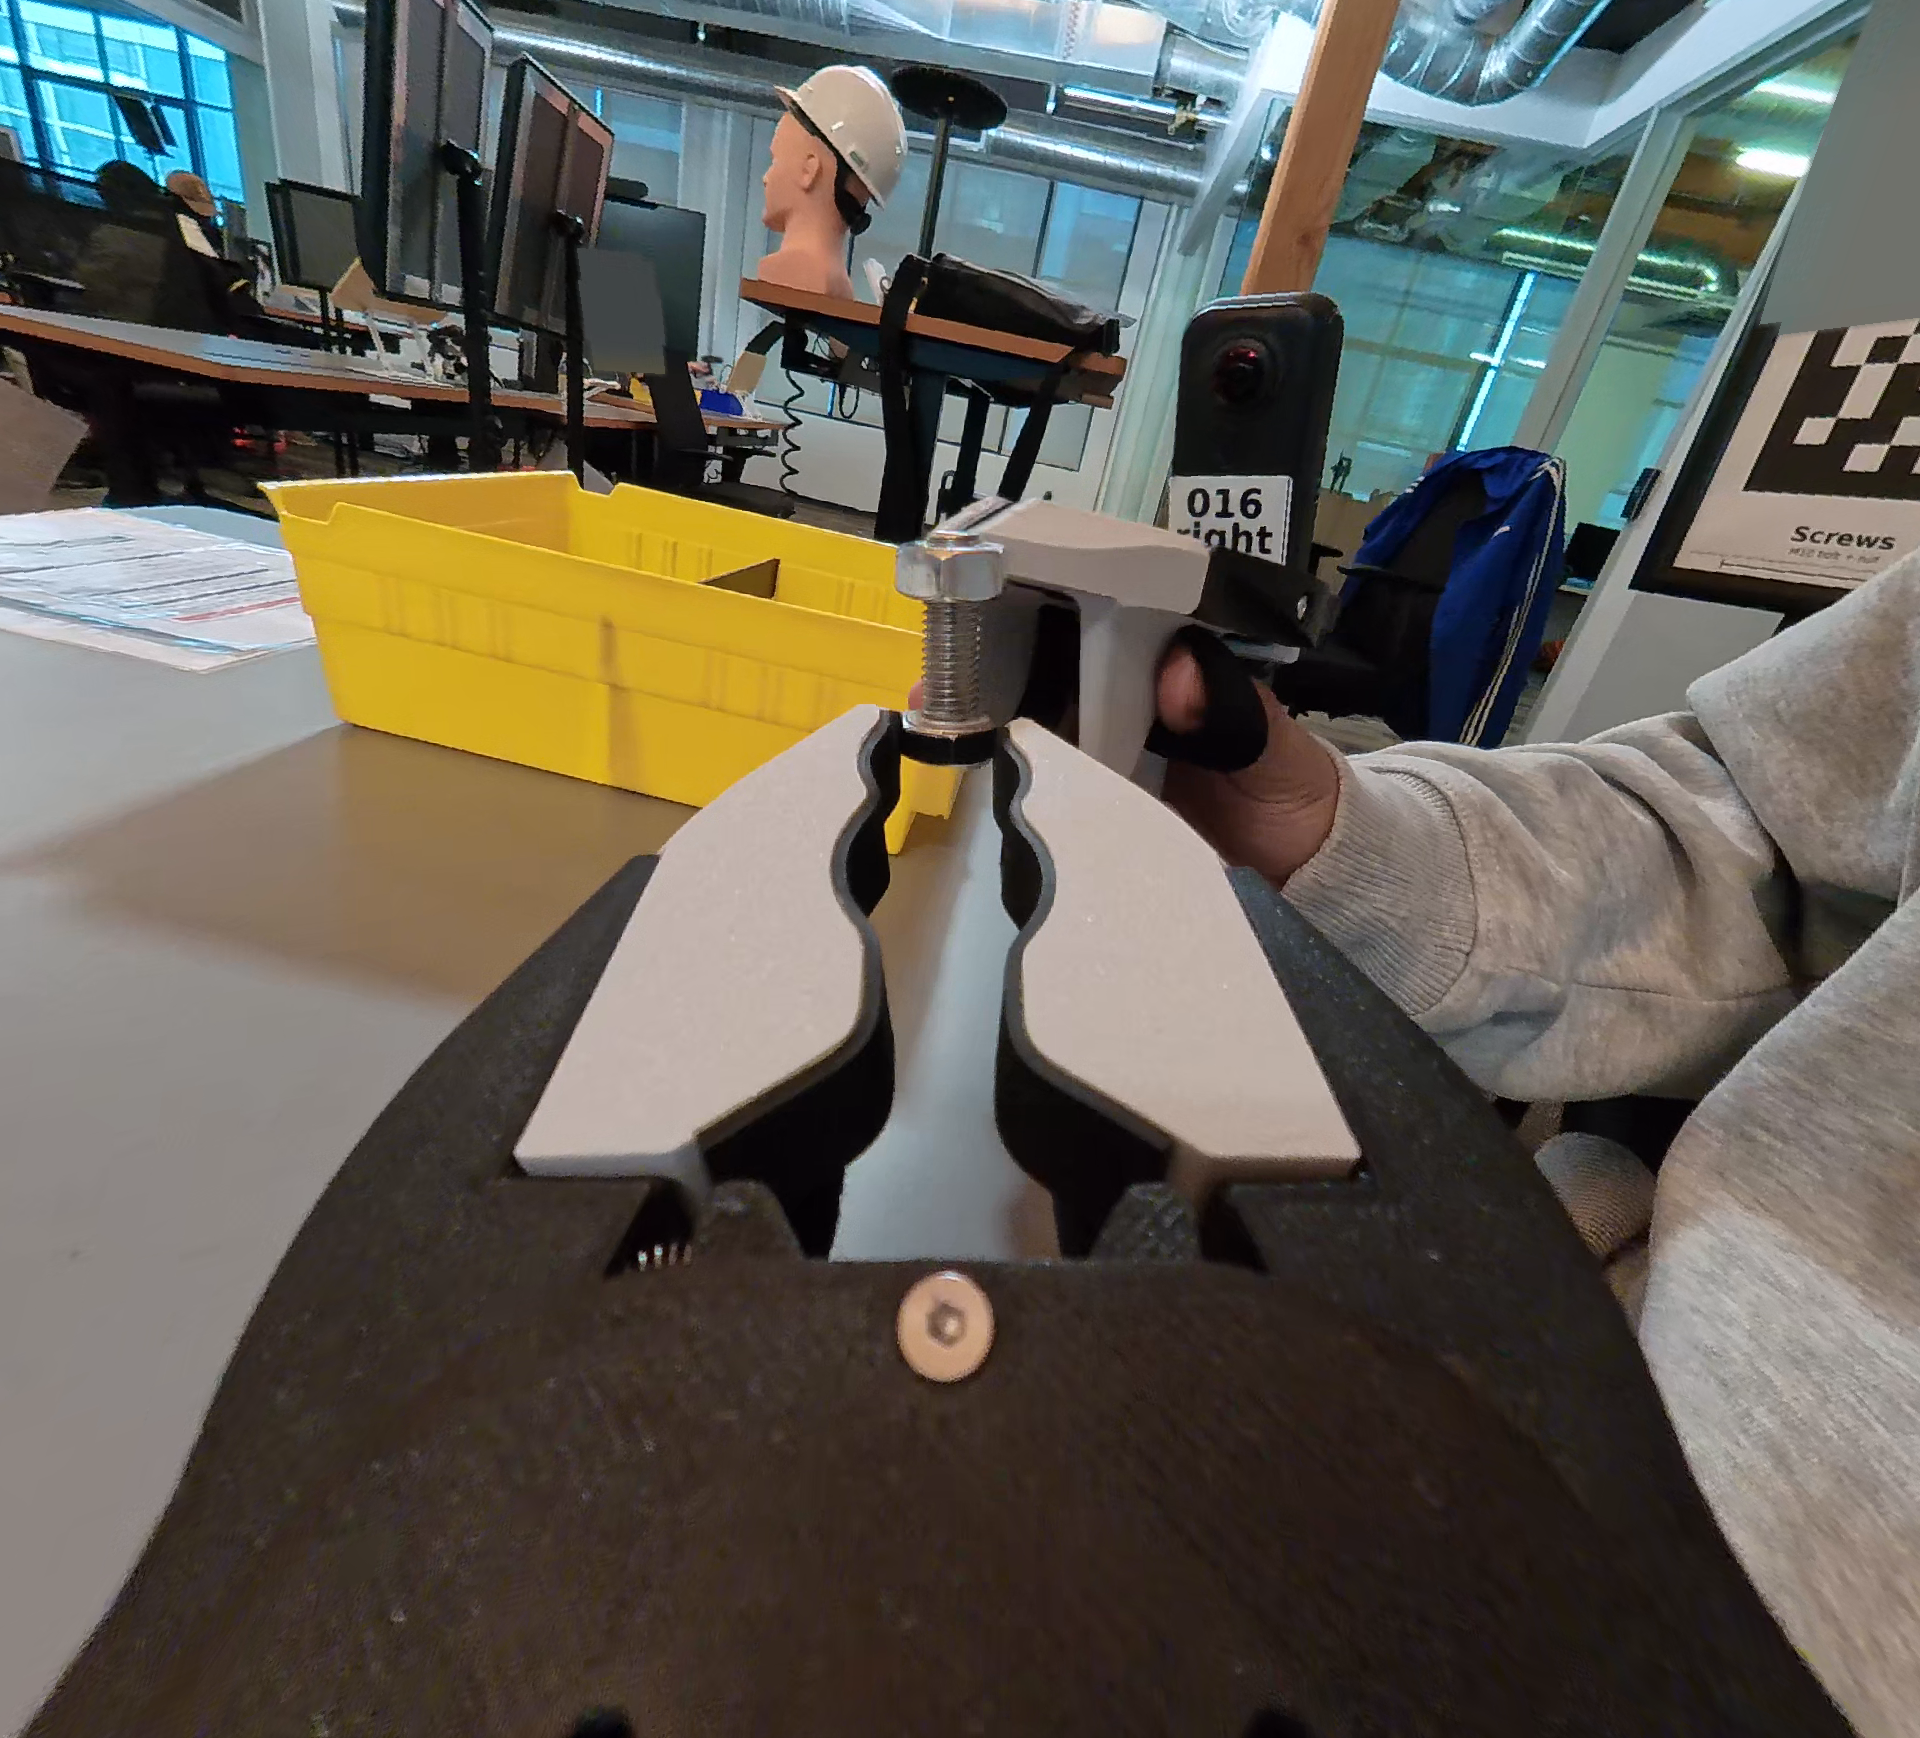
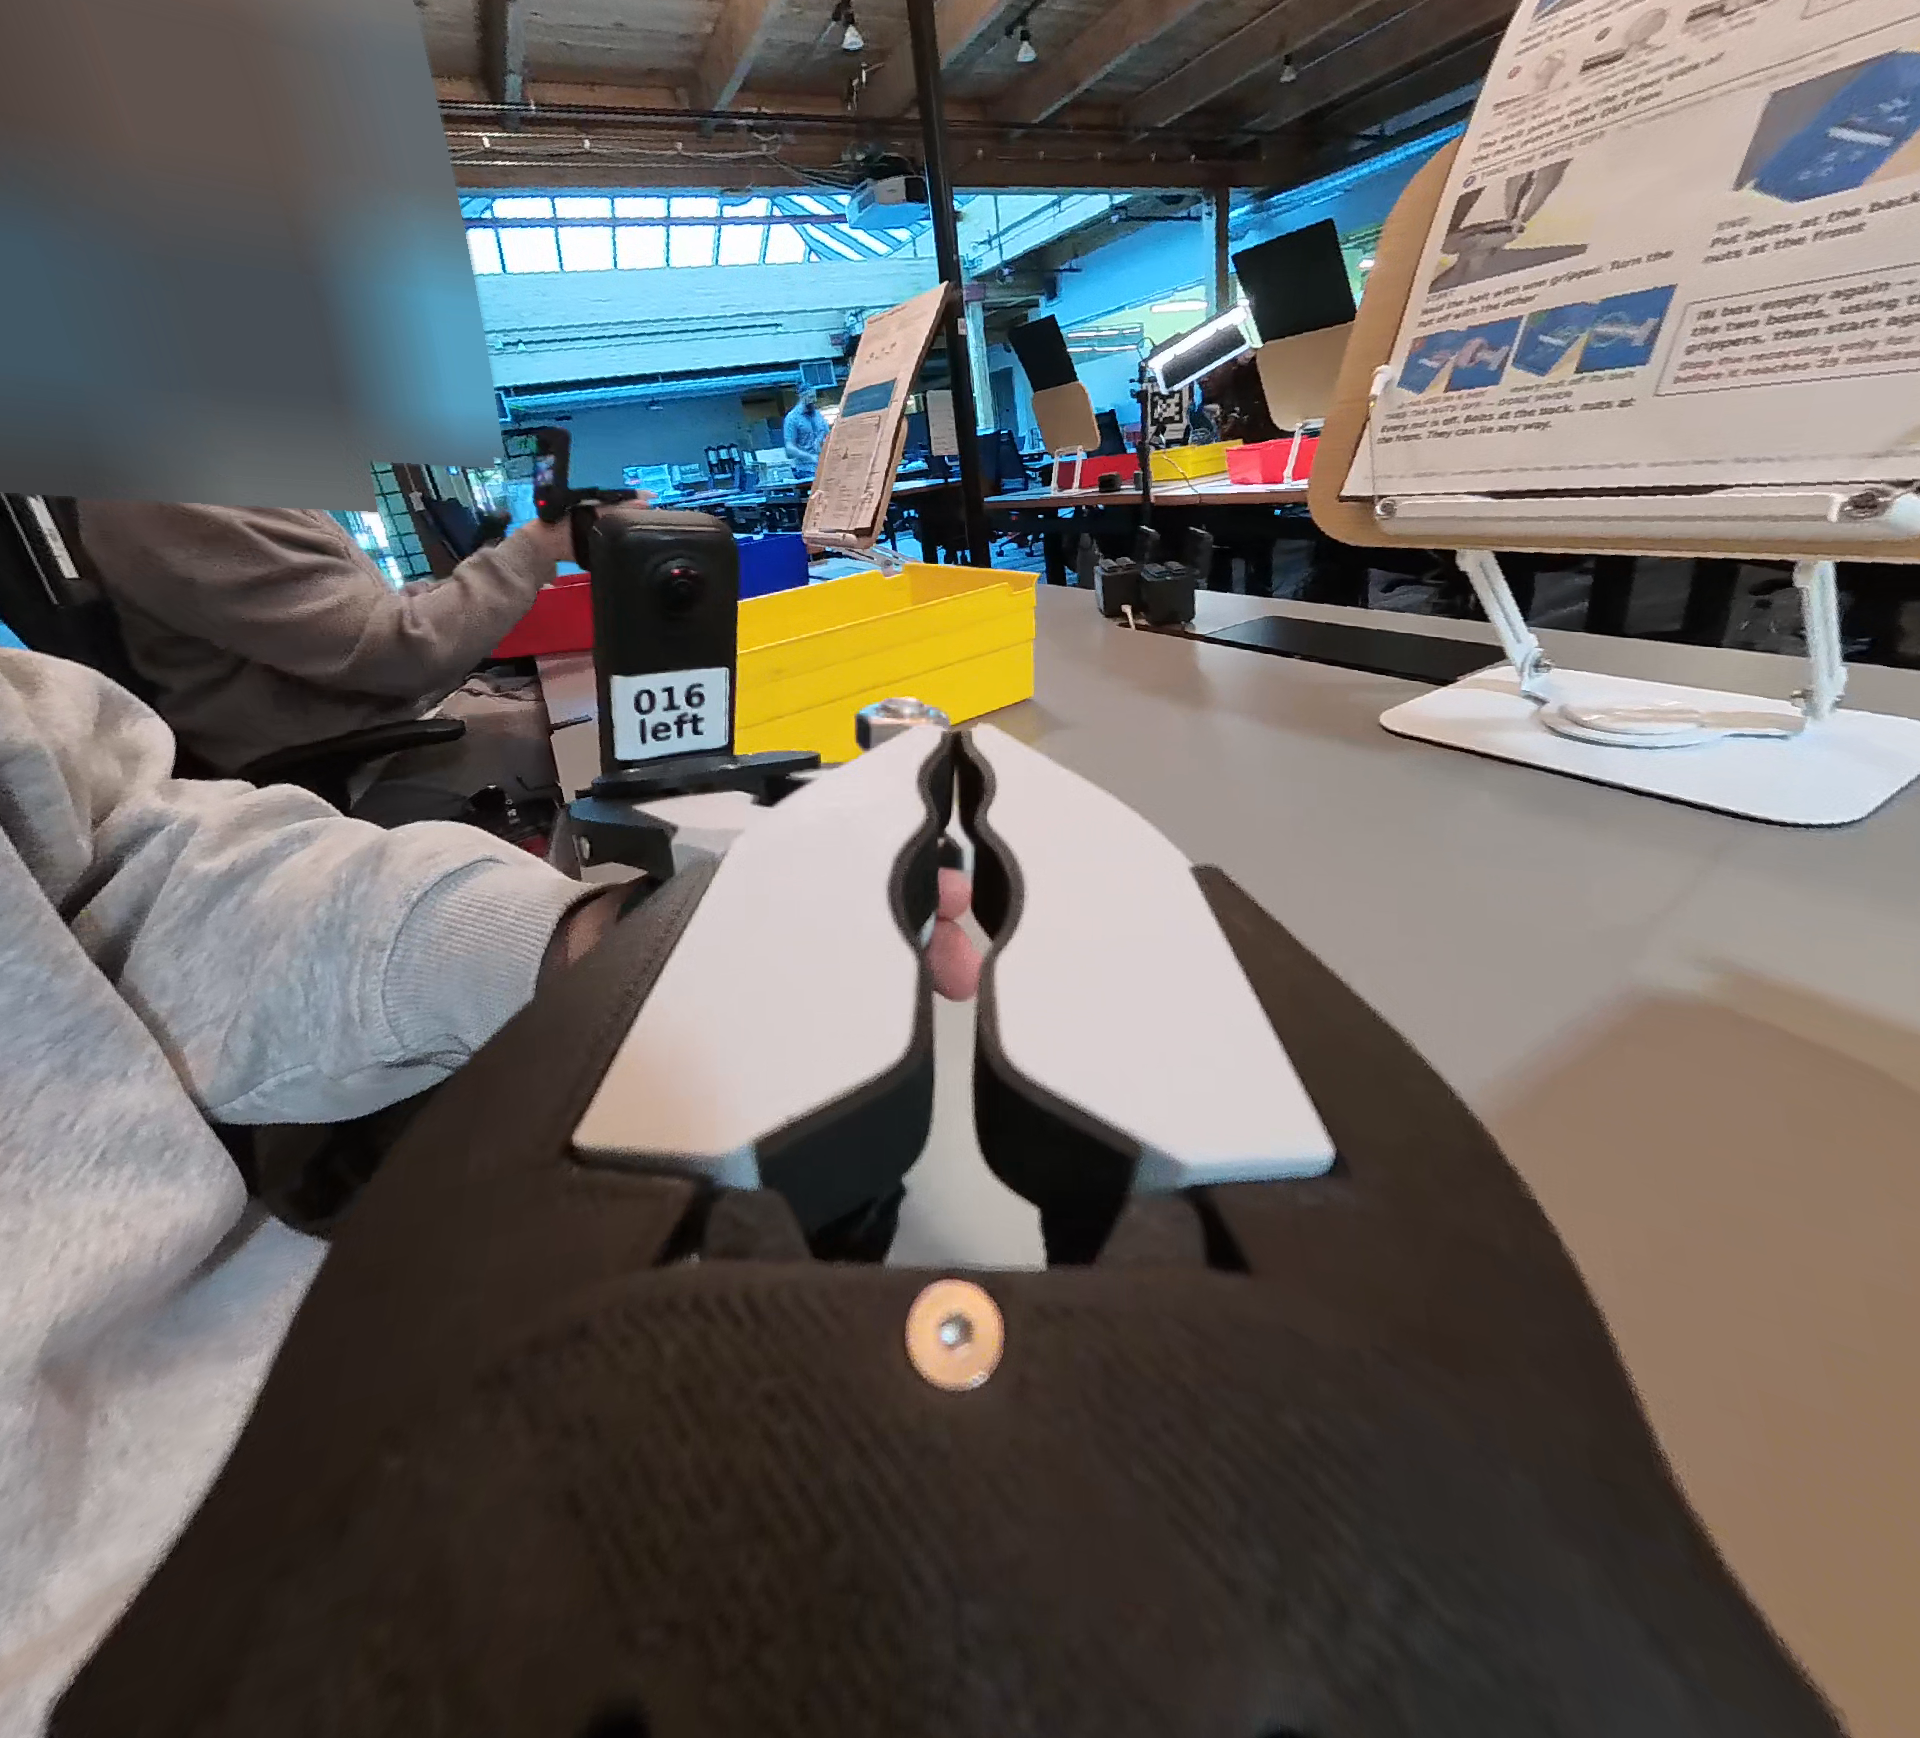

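Note:
My left gripper (image 1: 948,738) is shut on the head of a steel bolt (image 1: 948,662) and holds it upright above the grey table (image 1: 260,857). A hex nut (image 1: 948,568) sits at the top of the thread. My right gripper (image 1: 992,545) comes in from the right, level with the nut, held by a hand in a grey sleeve (image 1: 1558,909). In the right wrist view its fingers are closed together (image 2: 954,738). The nut (image 2: 900,720) shows just past the tips, slightly left, not between them. Whether the tips touch it I cannot tell.
A yellow bin (image 1: 582,649) with a divider stands on the table behind the bolt; it also shows in the right wrist view (image 2: 894,639). A printed sheet (image 1: 135,576) lies at the left. An instruction sheet on a white stand (image 2: 1662,732) stands at the right. Another person (image 2: 281,618) sits behind. My left and right fingertips are right by each other.

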### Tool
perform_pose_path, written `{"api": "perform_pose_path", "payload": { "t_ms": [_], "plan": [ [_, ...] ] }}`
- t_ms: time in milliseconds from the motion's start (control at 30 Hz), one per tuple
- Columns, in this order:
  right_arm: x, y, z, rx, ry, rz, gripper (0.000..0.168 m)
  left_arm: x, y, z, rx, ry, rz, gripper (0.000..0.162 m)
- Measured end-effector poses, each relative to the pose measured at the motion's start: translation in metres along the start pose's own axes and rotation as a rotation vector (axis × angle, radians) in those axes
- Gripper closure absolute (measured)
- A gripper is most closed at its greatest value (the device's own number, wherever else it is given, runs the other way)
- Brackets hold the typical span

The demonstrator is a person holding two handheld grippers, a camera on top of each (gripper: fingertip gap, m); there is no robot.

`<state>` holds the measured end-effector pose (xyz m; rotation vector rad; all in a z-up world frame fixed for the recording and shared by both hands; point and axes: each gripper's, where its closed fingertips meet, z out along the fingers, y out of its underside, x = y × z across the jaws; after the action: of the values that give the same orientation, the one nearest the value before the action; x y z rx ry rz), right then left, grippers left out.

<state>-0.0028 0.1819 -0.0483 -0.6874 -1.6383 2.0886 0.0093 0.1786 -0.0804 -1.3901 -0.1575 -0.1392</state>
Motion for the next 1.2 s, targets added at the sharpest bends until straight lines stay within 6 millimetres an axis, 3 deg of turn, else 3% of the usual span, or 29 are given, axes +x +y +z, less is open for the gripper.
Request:
{"api": "perform_pose_path", "payload": {
  "t_ms": [233,333,400,500,633,733,833,900,967,1133,1200],
  "plan": [
    [-0.012,0.000,0.005,0.006,-0.047,-0.008,0.147,0.001,0.001,0.001,-0.006,0.003,0.007,0.145],
    [-0.008,0.002,0.005,-0.006,-0.028,-0.010,0.153,0.001,0.001,0.001,-0.003,0.005,0.007,0.145],
    [-0.003,0.001,0.002,-0.004,-0.003,-0.007,0.168,0.001,0.000,0.000,0.001,0.004,0.004,0.145],
    [-0.001,0.000,0.000,0.005,-0.001,0.004,0.168,0.001,0.000,0.000,0.002,0.002,0.002,0.145],
    [-0.012,-0.003,0.003,0.029,-0.051,0.000,0.147,0.001,0.001,0.001,-0.003,0.004,0.006,0.145],
    [-0.014,0.001,0.006,0.003,-0.055,-0.017,0.144,0.002,0.001,0.001,-0.005,0.008,0.010,0.145],
    [-0.006,0.002,0.004,-0.008,-0.017,-0.008,0.153,0.002,0.000,0.001,-0.001,0.006,0.012,0.145],
    [0.005,0.003,0.000,-0.011,0.033,0.011,0.167,0.001,0.000,0.000,0.003,0.007,0.006,0.145],
    [0.006,0.002,-0.001,-0.005,0.030,0.025,0.168,0.001,0.000,0.000,0.004,0.005,0.005,0.145],
    [-0.016,-0.001,0.005,0.017,-0.075,0.005,0.143,0.002,0.002,0.001,-0.007,0.006,0.012,0.145],
    [-0.017,0.003,0.007,-0.008,-0.066,-0.009,0.142,0.003,0.002,0.001,-0.006,0.009,0.015,0.145]
  ]
}}
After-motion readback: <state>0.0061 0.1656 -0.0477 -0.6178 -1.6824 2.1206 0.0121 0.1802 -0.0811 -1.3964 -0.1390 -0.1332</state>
